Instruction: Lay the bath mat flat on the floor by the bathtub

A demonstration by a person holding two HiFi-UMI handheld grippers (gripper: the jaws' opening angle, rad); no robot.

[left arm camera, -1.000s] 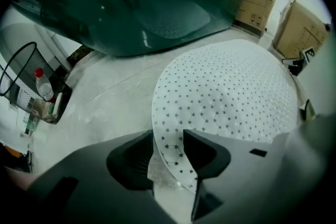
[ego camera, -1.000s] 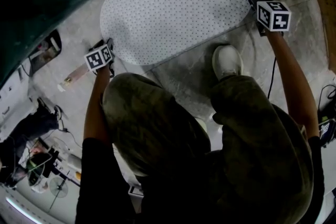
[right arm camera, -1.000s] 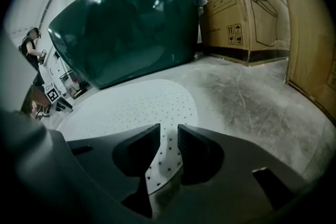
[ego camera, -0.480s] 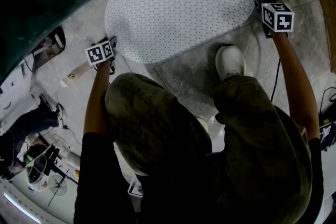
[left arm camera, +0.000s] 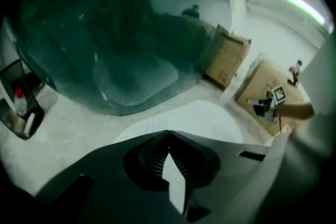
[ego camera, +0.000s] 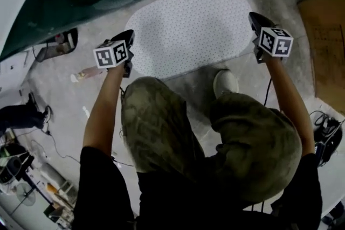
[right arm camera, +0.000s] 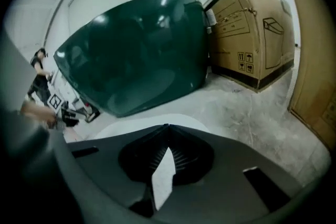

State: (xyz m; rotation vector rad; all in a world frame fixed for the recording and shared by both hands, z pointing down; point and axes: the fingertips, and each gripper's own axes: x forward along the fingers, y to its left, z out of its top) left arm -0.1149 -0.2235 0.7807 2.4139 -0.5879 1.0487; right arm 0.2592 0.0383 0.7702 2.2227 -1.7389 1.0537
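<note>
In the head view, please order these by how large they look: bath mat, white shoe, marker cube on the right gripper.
1. The bath mat, clearly largest.
2. The white shoe and marker cube look about alike; the cube is nearer the camera, so unranked.

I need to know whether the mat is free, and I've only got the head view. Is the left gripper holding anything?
Observer: No. The left gripper view shows the left gripper has just closed, its jaws tip to tip with nothing between them. The bath mat lies beyond, untouched.
Operator: And the right one?
Observer: Same. The right gripper has just closed too, and it is empty, with the mat ahead of it.
Operator: Anything by the tub's end that I can't make out from above?
Observer: A cardboard box stands close beside the bathtub, with handling symbols printed on its side.
</note>
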